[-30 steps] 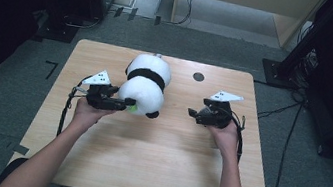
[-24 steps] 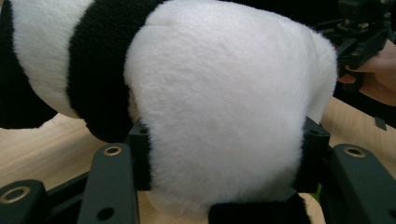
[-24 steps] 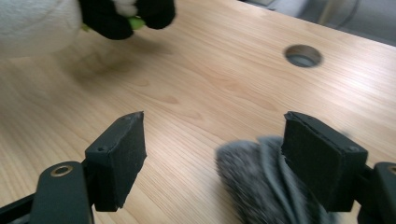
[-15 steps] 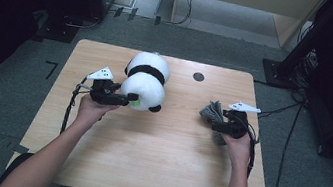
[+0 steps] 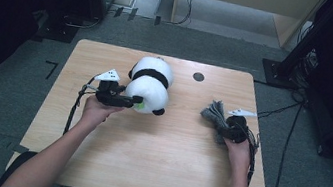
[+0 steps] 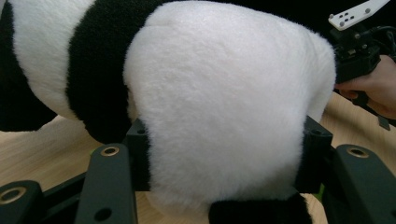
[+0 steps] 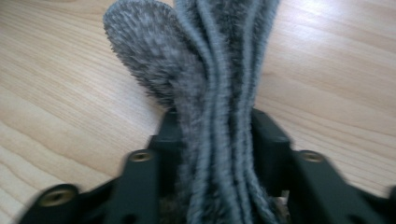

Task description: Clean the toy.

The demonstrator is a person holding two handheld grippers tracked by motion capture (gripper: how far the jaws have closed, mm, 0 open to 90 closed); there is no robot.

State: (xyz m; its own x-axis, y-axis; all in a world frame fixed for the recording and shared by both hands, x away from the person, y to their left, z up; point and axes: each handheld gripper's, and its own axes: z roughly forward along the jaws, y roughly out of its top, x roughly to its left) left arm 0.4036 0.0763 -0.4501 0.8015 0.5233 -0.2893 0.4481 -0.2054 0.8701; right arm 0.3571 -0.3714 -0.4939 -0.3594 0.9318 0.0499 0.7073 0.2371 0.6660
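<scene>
**Panda plush held at left, grey fabric pinched at right**

Panda plush (image 5: pixel 148 84) lies on the wooden table (image 5: pixel 143 161), left of centre and toward the far edge, black band across its white body. The left gripper (image 5: pixel 135 101) sits against its near end; in the left gripper view the jaws stand partly spread with the white rump of the plush (image 6: pixel 224 116) bulging between them, both pads pressing into the fur.

The right gripper (image 5: pixel 224 126) rests near the table's right side, well apart from the plush. Its jaws have just been closing, and the right gripper view shows them pinching a grey furry fabric piece (image 7: pixel 219 93) (folded in several layers, one rounded flap standing out to the side). The same piece (image 5: pixel 214 112) fans out beyond the jaws in the high view.

Containers: none observed on the table. Writing or labels: none legible on plush, fabric or grippers.

Edges and room: a small dark round mark (image 5: pixel 198 77) sits near the far edge, between the two held items. The near half of the table is bare wood, crossed by the person's forearms. The right hand (image 5: pixel 239 150) lies close to the right edge; the left hand (image 5: pixel 93 111) is set further in from its side.
</scene>
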